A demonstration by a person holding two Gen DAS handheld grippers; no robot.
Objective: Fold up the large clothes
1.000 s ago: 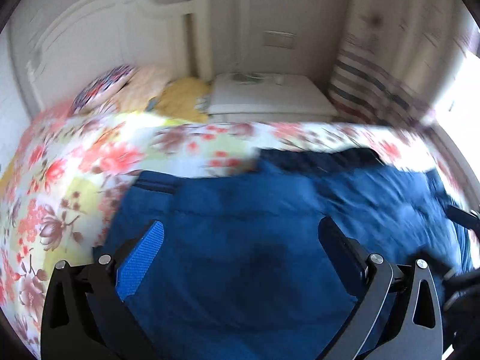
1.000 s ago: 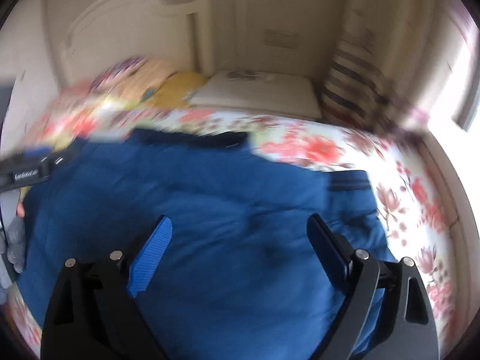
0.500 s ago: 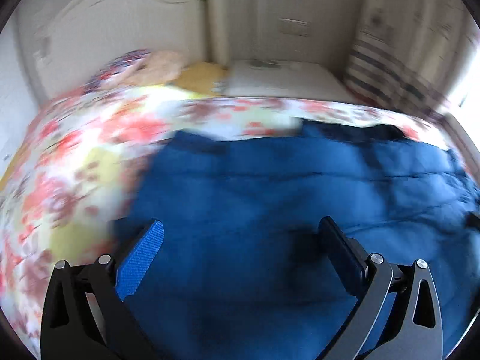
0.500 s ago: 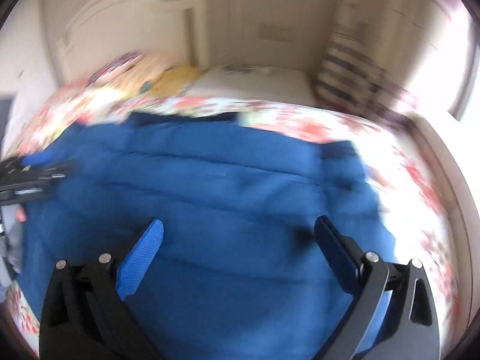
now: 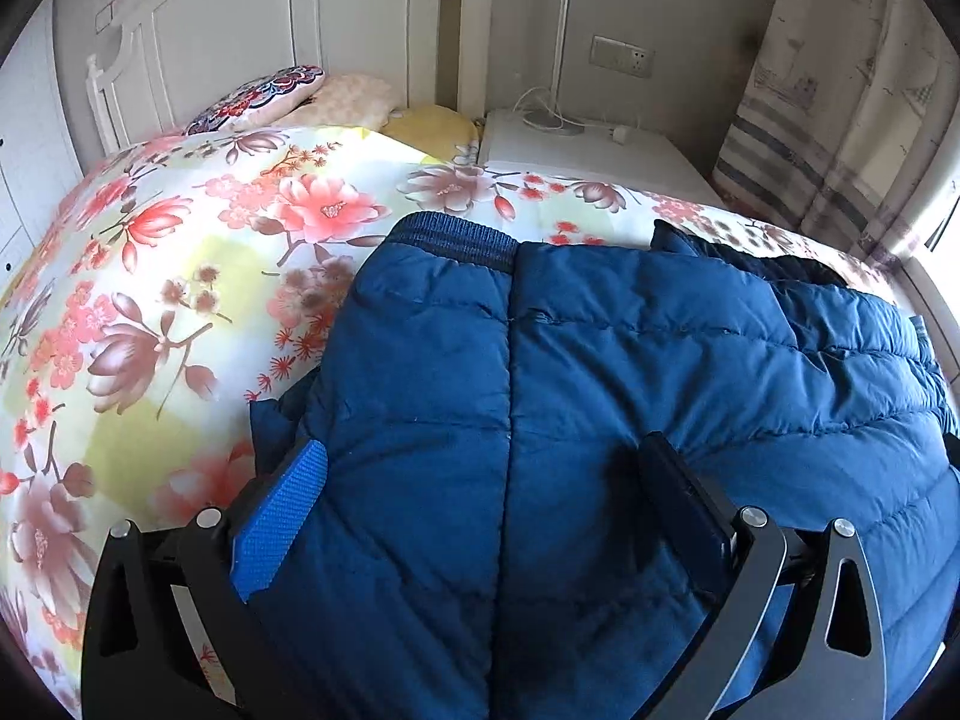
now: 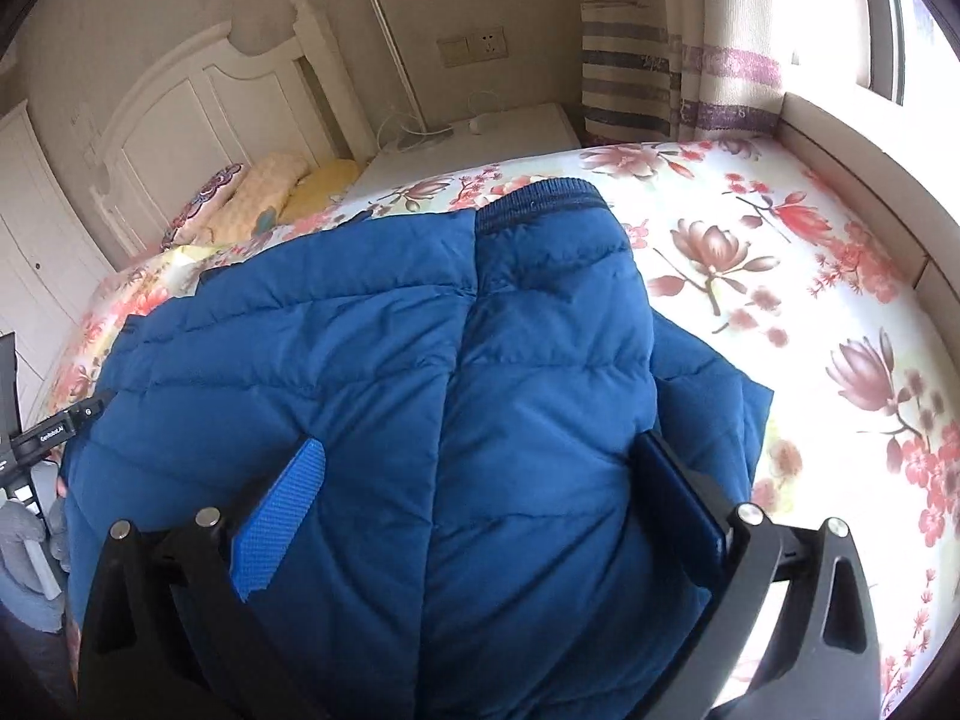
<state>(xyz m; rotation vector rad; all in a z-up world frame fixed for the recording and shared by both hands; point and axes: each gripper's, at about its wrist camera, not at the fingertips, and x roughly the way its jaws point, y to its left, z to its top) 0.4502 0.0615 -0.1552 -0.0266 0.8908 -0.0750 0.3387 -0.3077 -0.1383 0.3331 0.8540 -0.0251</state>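
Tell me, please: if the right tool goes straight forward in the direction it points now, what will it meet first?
Most likely the blue padded jacket. The right tool is open and points down at it, with the floral bed cover beneath; depth is unclear.

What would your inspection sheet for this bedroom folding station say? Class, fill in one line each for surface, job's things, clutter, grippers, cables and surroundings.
Surface: floral bedspread covering the bed.
Job's things: blue quilted jacket lying spread on the bedspread, ribbed cuffs at the far edge.
Clutter: pillows piled at the headboard.
Grippers: left gripper open above the jacket; right gripper open above it too; neither holds fabric.
Cables: white cord coiled on the nightstand by a lamp stem.
Surroundings: white headboard, wall socket, striped curtain.
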